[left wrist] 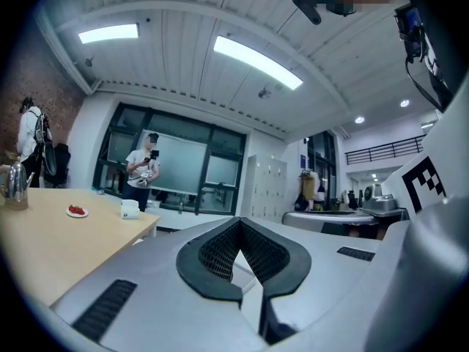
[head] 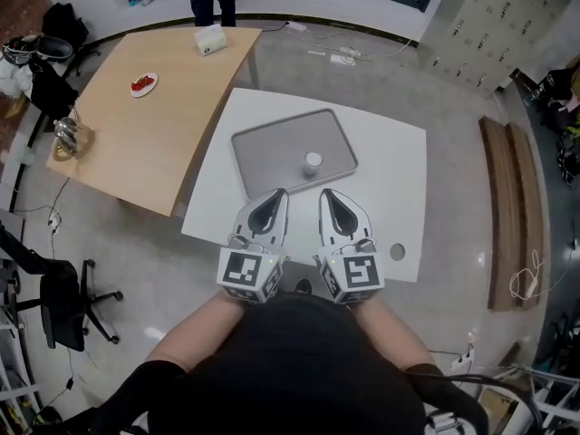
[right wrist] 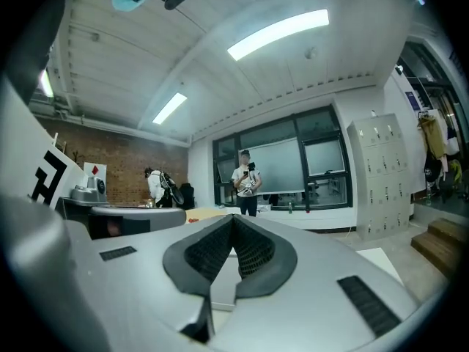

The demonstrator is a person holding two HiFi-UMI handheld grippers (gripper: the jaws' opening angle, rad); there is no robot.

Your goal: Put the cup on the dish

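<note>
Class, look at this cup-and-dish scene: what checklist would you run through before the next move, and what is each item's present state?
1. The cup stands on the dish: ok.
2. The left gripper is empty, jaws together: ok.
3. The right gripper is empty, jaws together: ok.
4. Both grippers are apart from the cup, near the table's front: ok.
5. What the cup contains: cannot tell.

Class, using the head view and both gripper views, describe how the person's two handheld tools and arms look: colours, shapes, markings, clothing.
The left claw and right claw are matching silver-grey tapered shells. Each has black, mesh-textured pads forming a teardrop outline, and black slotted vents. Each carries a cube at the rear with black-and-white square markers. The person wears a black top.
</note>
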